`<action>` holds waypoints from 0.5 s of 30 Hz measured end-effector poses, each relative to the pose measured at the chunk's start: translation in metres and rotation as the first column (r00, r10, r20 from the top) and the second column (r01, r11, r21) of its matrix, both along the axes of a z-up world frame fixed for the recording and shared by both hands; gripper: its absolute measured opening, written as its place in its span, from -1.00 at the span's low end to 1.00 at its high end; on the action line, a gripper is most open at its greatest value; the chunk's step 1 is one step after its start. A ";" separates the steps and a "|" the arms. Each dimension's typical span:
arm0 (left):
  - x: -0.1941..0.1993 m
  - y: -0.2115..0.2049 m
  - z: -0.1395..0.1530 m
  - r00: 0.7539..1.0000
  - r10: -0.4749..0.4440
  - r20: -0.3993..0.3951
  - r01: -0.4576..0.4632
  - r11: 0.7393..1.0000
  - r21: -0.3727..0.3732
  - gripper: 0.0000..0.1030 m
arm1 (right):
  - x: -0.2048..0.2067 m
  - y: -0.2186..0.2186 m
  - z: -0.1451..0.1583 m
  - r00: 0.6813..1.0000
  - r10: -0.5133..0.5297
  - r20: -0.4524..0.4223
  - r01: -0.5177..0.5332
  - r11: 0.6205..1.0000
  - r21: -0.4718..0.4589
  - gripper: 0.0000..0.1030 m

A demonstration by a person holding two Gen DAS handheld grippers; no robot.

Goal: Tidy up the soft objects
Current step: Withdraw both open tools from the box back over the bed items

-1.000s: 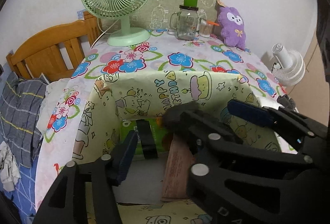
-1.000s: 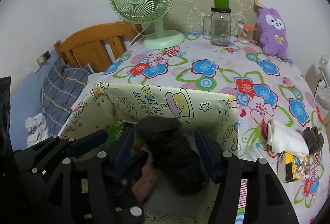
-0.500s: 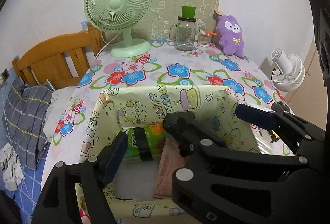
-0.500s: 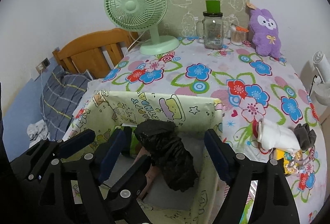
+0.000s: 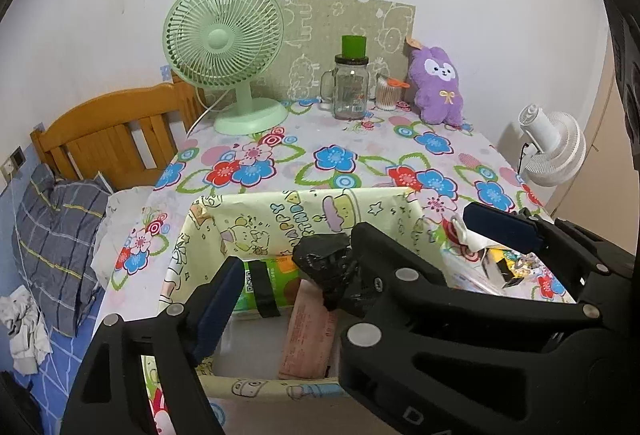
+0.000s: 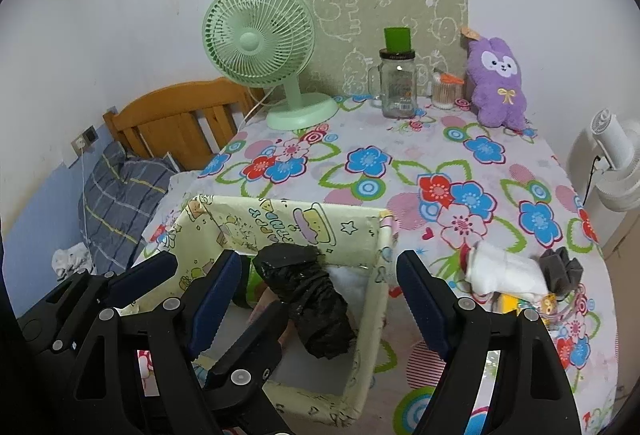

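A black plastic bag roll (image 6: 308,299) lies tilted inside the yellow cartoon-print box (image 6: 384,275), with a green pack (image 5: 276,275) and a pink pack (image 5: 308,339) beside it. My right gripper (image 6: 319,255) hovers over the box, open, its pads well clear of the roll on both sides. My left gripper (image 5: 332,245) is close on its left with fingers overlapping it. Its jaws are opening and the black roll (image 5: 320,263) below touches neither pad. A white sock roll (image 6: 504,271) and a grey cloth (image 6: 560,269) lie on the flowered table right of the box. A purple plush (image 6: 496,87) sits at the back.
A green fan (image 6: 260,43), a glass jar (image 6: 398,87) and a cotton-swab cup (image 6: 444,91) stand along the back wall. A white fan (image 6: 616,163) is beyond the table's right edge. A wooden headboard (image 6: 176,123) and a checked pillow (image 6: 116,191) lie to the left.
Both grippers have widened and let go of the black roll, then risen and drawn back from the box. The roll stays in the box.
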State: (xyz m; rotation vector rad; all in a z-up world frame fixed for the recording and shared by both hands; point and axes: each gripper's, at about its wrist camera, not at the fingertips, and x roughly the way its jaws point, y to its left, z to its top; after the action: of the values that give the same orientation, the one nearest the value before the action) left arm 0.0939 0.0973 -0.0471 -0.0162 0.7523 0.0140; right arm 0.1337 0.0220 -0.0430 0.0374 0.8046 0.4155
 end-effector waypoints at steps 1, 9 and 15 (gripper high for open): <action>-0.001 -0.002 0.002 1.000 0.001 0.006 -0.001 1.000 0.003 0.65 | -0.002 -0.002 0.002 1.000 -0.003 0.005 0.003 1.000 -0.001 0.60; -0.008 -0.016 0.012 0.999 0.003 0.032 -0.003 1.000 0.007 0.70 | -0.010 -0.019 0.014 0.999 -0.027 0.038 0.028 1.000 -0.010 0.61; -0.012 -0.030 0.018 0.999 -0.002 0.045 0.001 1.000 0.013 0.74 | -0.016 -0.033 0.021 0.997 -0.046 0.057 0.047 0.999 -0.014 0.62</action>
State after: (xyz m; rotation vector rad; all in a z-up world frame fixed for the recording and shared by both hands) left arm 0.0820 0.0670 -0.0293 -0.0039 0.7073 0.0171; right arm 0.1176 -0.0111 -0.0215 0.0299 0.7495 0.3649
